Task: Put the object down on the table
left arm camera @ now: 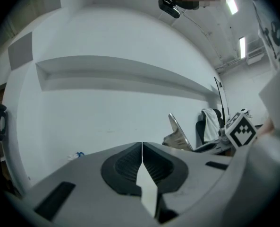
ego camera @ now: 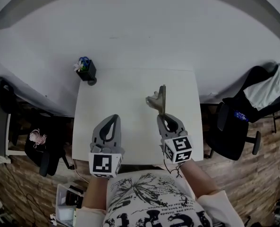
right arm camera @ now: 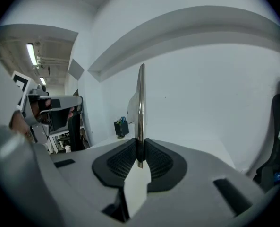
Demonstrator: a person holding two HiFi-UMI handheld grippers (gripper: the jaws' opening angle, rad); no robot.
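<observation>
Contents of the black holder [ego camera: 88, 73] are too small to tell.

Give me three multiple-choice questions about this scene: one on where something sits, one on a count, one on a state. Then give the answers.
1. Where on the table does the black holder stand?
A. Far left corner
B. Near right corner
C. Centre

2. How many tongs grip something?
A. None
B. One
C. Both

3. What state are the left tongs in?
A. Wide open
B. Shut on a cup
C. Shut, empty

Answers:
1 A: the head view shows it at the far left corner.
2 B: only the right tongs clamp the metal object.
3 C: their jaws meet with nothing between them.
</observation>
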